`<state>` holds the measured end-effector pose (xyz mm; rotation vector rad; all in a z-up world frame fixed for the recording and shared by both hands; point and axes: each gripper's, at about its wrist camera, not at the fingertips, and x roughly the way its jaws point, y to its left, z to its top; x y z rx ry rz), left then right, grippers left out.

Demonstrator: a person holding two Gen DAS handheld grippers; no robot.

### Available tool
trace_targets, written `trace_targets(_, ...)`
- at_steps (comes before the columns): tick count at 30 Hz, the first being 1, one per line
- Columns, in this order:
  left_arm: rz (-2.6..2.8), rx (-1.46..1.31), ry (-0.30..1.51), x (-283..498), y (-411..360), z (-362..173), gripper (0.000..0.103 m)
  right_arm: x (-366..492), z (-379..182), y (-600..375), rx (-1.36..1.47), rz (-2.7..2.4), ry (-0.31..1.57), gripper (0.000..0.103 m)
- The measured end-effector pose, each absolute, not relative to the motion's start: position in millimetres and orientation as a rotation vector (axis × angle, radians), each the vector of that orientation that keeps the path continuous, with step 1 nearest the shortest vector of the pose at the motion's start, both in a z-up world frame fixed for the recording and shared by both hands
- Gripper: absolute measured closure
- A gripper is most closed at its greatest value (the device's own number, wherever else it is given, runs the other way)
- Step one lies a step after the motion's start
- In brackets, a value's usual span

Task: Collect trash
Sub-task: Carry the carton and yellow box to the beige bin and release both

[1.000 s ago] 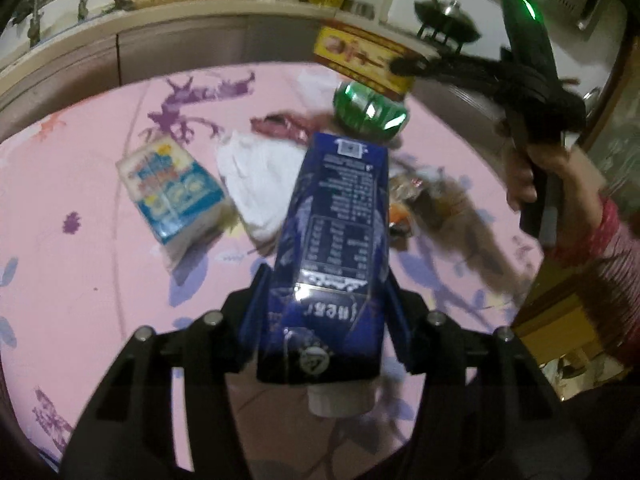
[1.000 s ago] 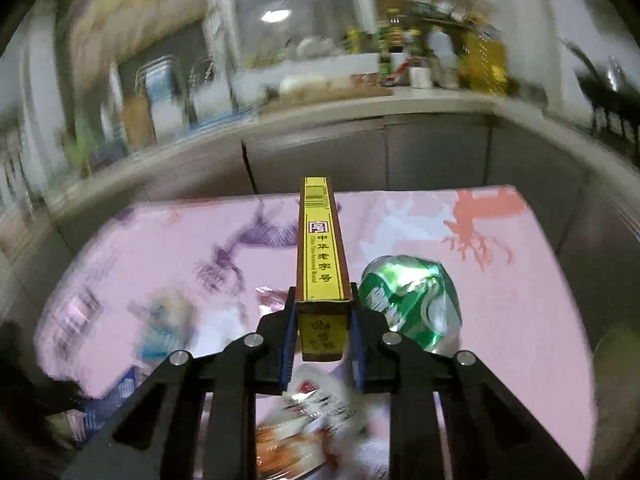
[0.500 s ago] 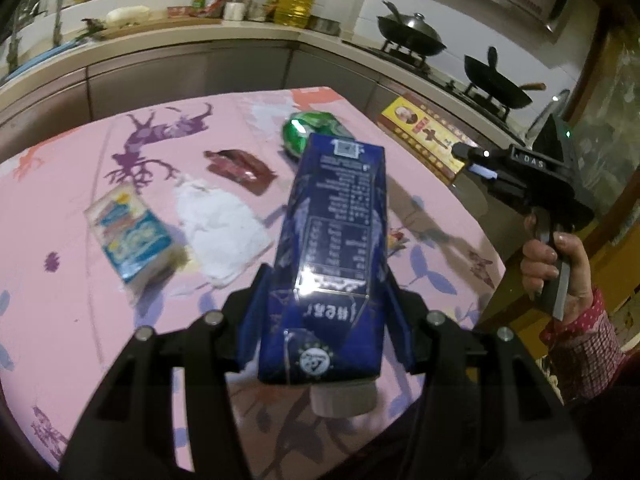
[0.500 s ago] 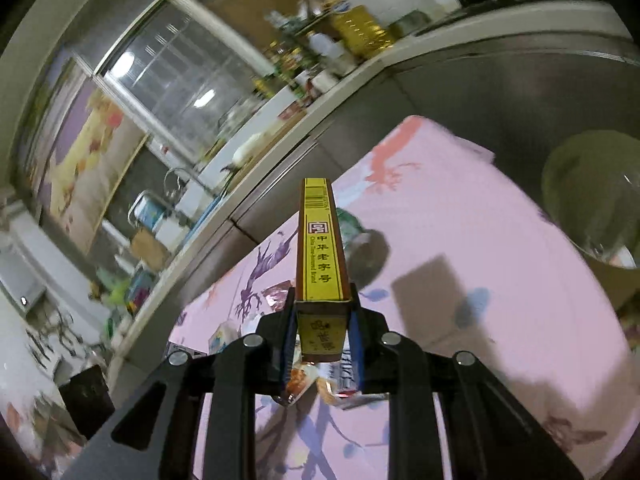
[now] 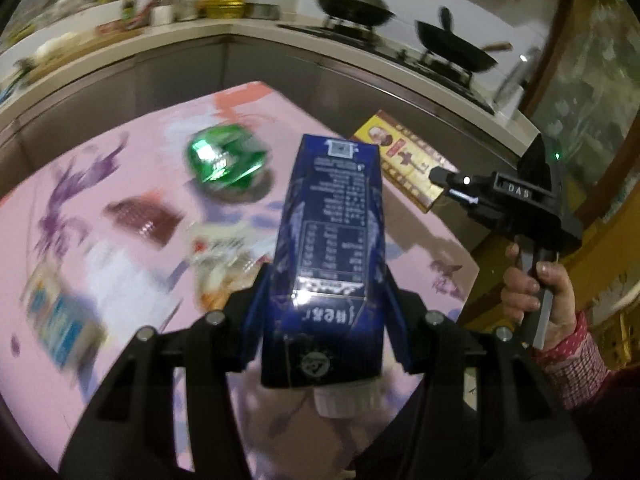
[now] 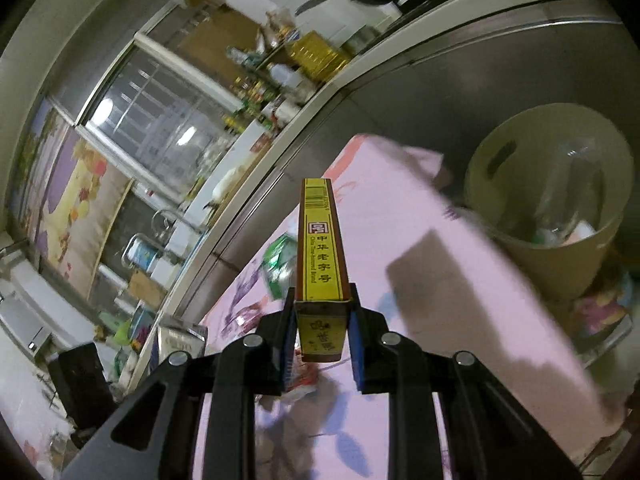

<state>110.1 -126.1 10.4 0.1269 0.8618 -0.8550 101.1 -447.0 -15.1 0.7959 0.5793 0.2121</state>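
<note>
the left gripper point(image 5: 328, 312) is clamping its fingers on a dark blue drink carton point(image 5: 332, 240), the blue pads pressing both long sides while the carton is pointing away from the camera with its white cap point(image 5: 346, 398) hanging at the near end, above the pink table point(image 5: 120, 360). the right gripper point(image 6: 322, 332) is gripping a flat yellow box point(image 6: 320, 248) by its narrow edges, fingers closed tight on it, the box standing on edge and reaching forward over the table's far side. in the left wrist view that same yellow box point(image 5: 404, 164) is showing its printed face just past the table edge, held out by the right gripper point(image 5: 452, 188), with the person's hand point(image 5: 536, 300) wrapping the handle and a red patterned sleeve point(image 5: 576, 364) below it. a tan round bin point(image 6: 556, 204) is sitting on the floor beside the table corner, near the box tip in the right wrist view, with clear plastic and scraps lying inside it. on the table a crushed green can point(image 5: 224, 158) is lying near the far corner, a dark red wrapper point(image 5: 144, 220) is lying to its left and nearer, a crumpled snack wrapper point(image 5: 224, 264) is lying just beyond the left fingers, and a blurred blue and yellow packet point(image 5: 60, 316) is lying at the left edge. woks point(image 5: 352, 0) are sitting on the stove along the counter behind.
</note>
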Motion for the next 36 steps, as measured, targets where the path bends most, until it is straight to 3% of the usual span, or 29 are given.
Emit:
trace_targets(8, -1.032, 0.232, 0.911, 157, -268, 8, 0.053, 78, -33, -526, 0.829, 0.001, 0.530, 0.083)
trace_targets(19, -1.069, 0.390, 1.025, 204, -438, -38, 0.053, 97, -62, -589, 0.800, -0.155, 0.566, 0.082)
trace_targets(20, -1.055, 0.396, 1.021, 207, -449, -42, 0.051, 102, -66, -591, 0.800, -0.155, 0.566, 0.082)
trace_targets(21, -1.035, 0.407, 1.024, 211, -457, -47, 0.036, 105, -69, -593, 0.799, -0.157, 0.568, 0.076)
trace_targets(22, -1.009, 0.416, 1.023, 213, -461, -49, 0.032, 111, -74, -596, 0.804, -0.167, 0.578, 0.065)
trace_targets(24, -0.975, 0.420, 1.013, 217, -469, -51, 0.032, 114, -82, -599, 0.844, -0.176, 0.574, 0.053)
trace_targets(29, -0.986, 0.331, 0.974, 211, -446, -26, 0.032, 94, -78, -596, 0.871, -0.188, 0.505, 0.052)
trace_targets(36, -1.011, 0.251, 0.900, 172, -358, -3, 0.032, 72, -60, -578, 0.850, -0.189, 0.462, 0.052)
